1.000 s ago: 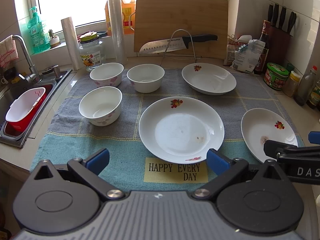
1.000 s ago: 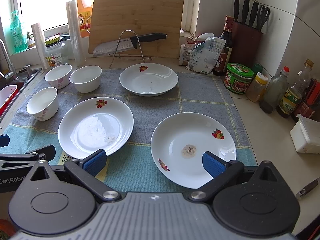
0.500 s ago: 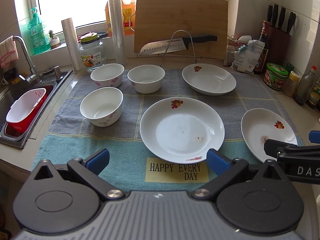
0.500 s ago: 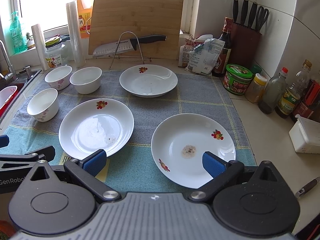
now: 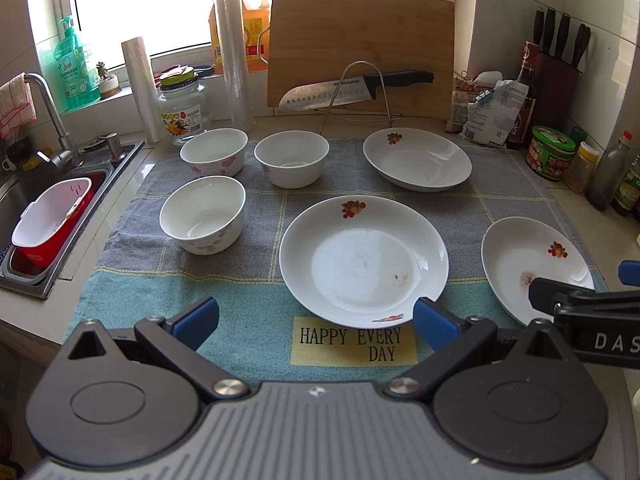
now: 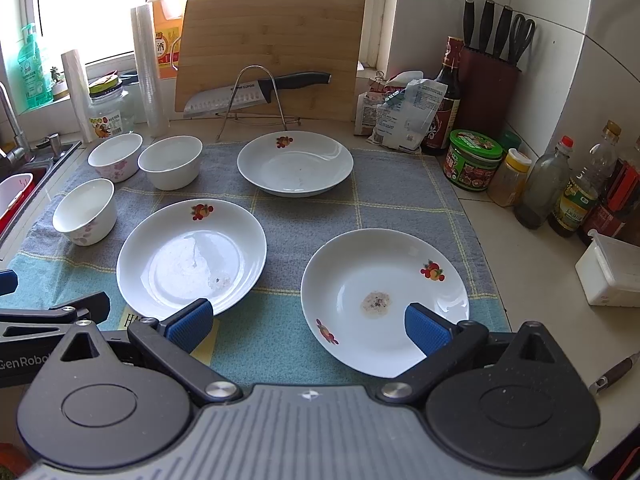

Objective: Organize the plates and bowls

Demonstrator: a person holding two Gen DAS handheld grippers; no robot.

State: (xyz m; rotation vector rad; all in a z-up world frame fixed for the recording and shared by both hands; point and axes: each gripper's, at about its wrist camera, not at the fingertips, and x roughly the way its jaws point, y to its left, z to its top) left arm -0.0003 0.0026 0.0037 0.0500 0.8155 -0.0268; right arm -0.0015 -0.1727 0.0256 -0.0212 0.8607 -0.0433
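Note:
Three white plates with fruit motifs lie on a towel: a middle plate, a far plate and a right plate with a brown stain. Three white bowls stand at the left: a near bowl, a back-left bowl and a back-middle bowl. My left gripper is open, just short of the middle plate's near rim. My right gripper is open over the right plate's near edge.
A grey and teal towel covers the counter. A sink with a red and white basket lies left. A cutting board, a knife on a wire rack, jars and rolls stand behind. Bottles and a knife block crowd the right.
Both grippers have crept slightly forward and tilted down a touch; the right plate sits a little nearer the right fingers. No dish has moved.

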